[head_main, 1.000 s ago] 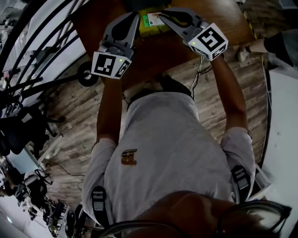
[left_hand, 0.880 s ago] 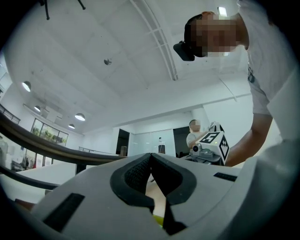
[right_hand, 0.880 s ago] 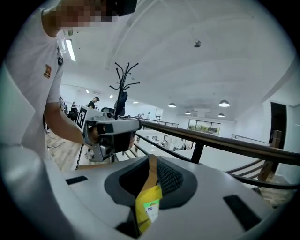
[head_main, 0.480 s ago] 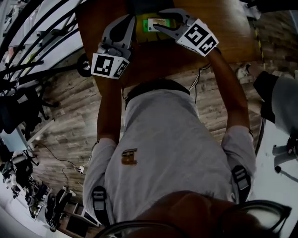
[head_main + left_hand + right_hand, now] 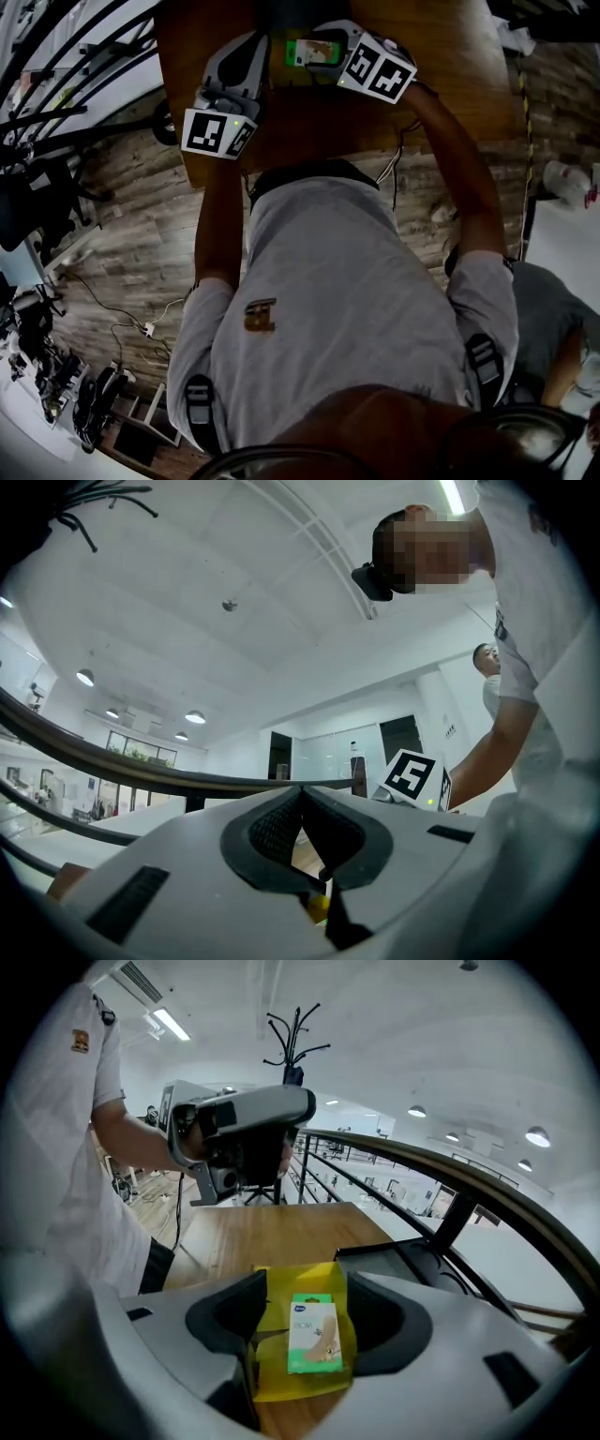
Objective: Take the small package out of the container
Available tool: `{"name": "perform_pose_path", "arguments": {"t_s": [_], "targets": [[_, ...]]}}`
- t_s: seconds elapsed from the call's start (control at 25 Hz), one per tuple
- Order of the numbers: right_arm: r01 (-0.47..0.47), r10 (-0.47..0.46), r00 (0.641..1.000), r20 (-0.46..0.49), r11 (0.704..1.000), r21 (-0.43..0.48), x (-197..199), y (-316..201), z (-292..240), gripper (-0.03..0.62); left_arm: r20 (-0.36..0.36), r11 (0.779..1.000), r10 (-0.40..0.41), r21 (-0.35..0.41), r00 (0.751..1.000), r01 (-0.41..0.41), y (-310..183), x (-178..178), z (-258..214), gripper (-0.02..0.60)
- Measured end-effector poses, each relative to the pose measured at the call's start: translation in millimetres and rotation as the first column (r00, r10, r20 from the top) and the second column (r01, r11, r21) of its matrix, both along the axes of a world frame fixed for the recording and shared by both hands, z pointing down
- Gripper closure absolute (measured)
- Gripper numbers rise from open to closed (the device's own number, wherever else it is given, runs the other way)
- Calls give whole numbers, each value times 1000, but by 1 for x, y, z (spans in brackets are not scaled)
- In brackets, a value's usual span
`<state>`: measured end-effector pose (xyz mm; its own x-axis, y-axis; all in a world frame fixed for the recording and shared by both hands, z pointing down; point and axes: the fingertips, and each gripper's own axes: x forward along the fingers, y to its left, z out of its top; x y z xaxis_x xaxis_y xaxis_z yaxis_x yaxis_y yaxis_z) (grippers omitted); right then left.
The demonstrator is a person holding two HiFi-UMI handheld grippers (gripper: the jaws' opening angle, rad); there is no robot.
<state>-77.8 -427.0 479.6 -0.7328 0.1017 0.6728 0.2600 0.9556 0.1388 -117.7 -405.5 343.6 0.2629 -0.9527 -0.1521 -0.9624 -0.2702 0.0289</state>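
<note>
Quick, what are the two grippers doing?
Left gripper: closed, nothing gripped.
Right gripper: open, just been opening; small package between its jaws, not pinched.

In the left gripper view, the left gripper (image 5: 301,791) blocks nearly everything below with its own grey body. Only a yellow sliver (image 5: 318,907) peeks through the gap, too little to name. Print on the small package (image 5: 313,1333): too small to read. In the head view, the table (image 5: 450,56) runs off the top edge.

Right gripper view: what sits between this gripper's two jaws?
That view shows the small green-and-white package in the yellow open container; the jaws of the right gripper have just been opening, clear of it.
</note>
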Motion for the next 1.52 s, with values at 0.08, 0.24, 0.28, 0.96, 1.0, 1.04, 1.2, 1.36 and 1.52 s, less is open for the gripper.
{"name": "perform_pose_path", "arguments": {"t_s": [0.08,0.24,0.28,0.96,1.0,1.04,1.2,1.36,1.52], "targets": [[12,-12,999,-47,1000,1,-1,-1,8,339,-2,1000,-3,-5,1000,3,-2,-3,-1,563],[36,-34,991,-126,999,6,-7,-4,29,332,-10,1000,-6,-9,1000,6,-4,-11,2,563],[36,-35,989,-141,999,7,-8,-5,34,330,-12,1000,-5,-9,1000,5,-4,-14,4,563],[52,-25,919,-394,997,57,-22,-20,108,309,-42,999,27,-33,999,-29,-11,-37,27,563],[49,-22,915,-403,997,56,-21,-22,111,307,-43,999,28,-34,999,-30,-13,-37,29,563],[46,-20,910,-414,997,53,-21,-23,114,306,-44,999,29,-36,999,-31,-15,-38,30,563],[42,-23,894,-446,999,32,-22,-26,125,296,-44,998,36,-46,998,-38,-18,-42,33,563],[44,-26,891,-454,999,29,-29,-30,134,295,-44,997,41,-56,998,-44,-21,-46,36,563],[51,-34,879,-476,998,23,-33,-30,139,295,-44,997,41,-69,998,-44,-21,-51,39,563]]}}
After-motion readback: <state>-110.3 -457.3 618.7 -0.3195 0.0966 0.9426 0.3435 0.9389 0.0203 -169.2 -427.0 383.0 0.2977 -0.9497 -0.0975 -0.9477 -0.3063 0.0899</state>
